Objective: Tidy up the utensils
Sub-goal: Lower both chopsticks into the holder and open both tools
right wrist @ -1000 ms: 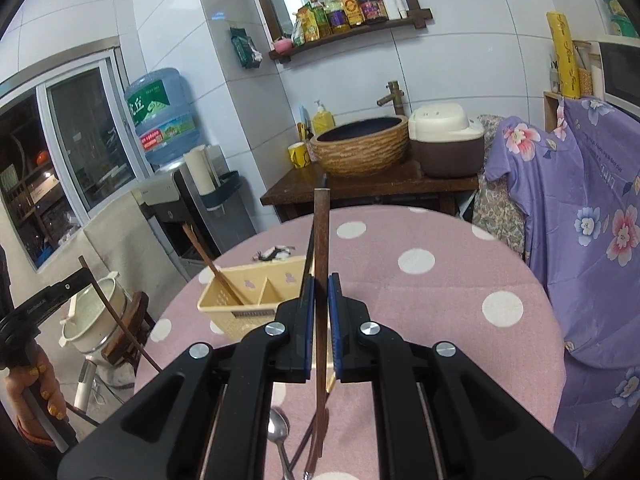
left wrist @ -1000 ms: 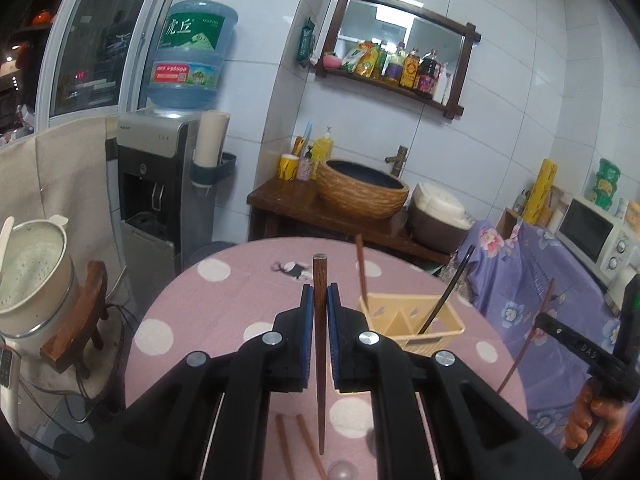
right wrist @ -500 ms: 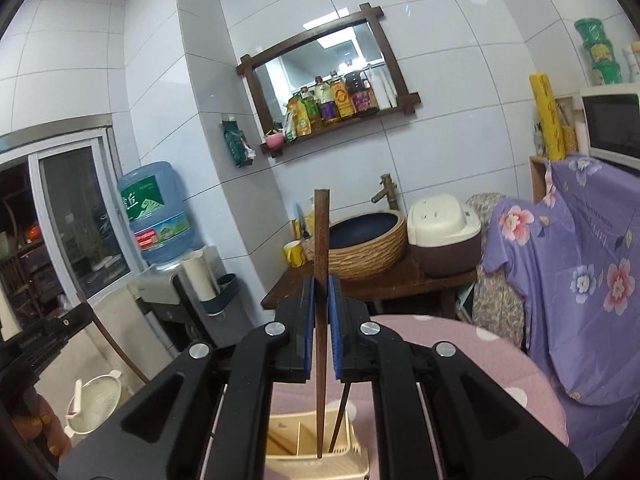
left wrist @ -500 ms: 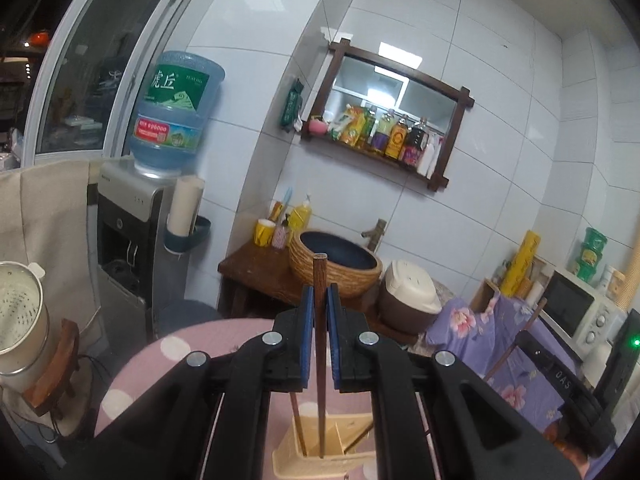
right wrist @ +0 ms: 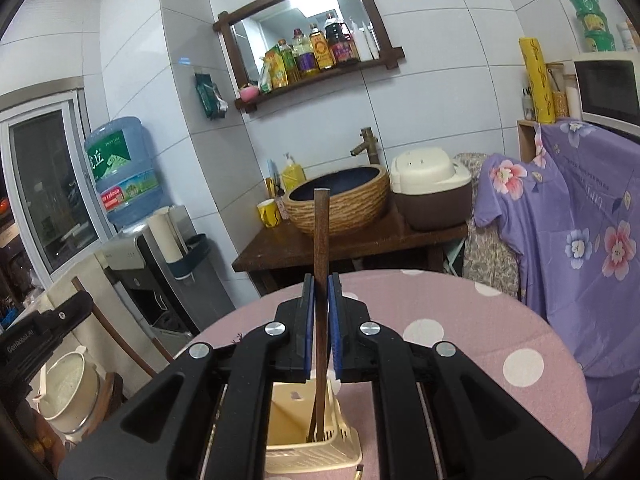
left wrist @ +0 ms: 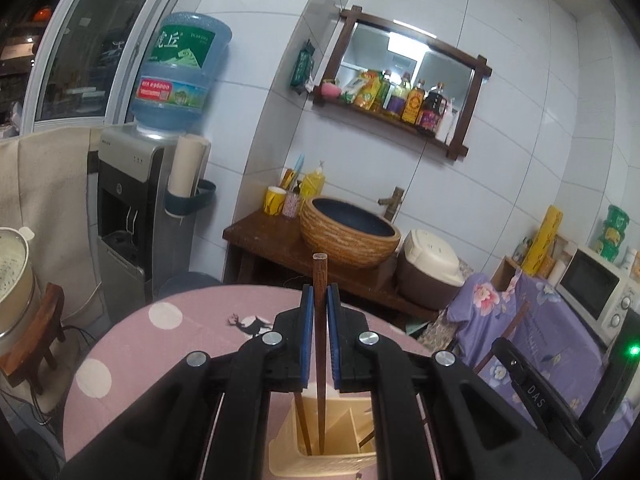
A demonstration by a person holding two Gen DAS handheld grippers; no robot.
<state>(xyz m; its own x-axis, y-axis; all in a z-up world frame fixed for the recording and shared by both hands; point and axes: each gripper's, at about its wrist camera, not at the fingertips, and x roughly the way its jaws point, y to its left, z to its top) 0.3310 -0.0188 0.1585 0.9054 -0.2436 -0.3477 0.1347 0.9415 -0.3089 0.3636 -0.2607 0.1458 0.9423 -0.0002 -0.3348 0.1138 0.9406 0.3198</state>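
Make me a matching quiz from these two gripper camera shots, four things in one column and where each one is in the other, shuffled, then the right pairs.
Things
1. water bottle
2. bottles of sauce
3. brown chopstick
4. rice cooker

Places
A. clamped between the left gripper's blue pads
B. on top of the grey dispenser
C. on the dark wooden stand beside the woven basin
D. on the wall shelf below the mirror

Pairs: 1-B, 2-D, 3-A, 4-C

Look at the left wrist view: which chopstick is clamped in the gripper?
The upright chopstick between the blue pads, its tip in the holder. The others lean loose inside it.
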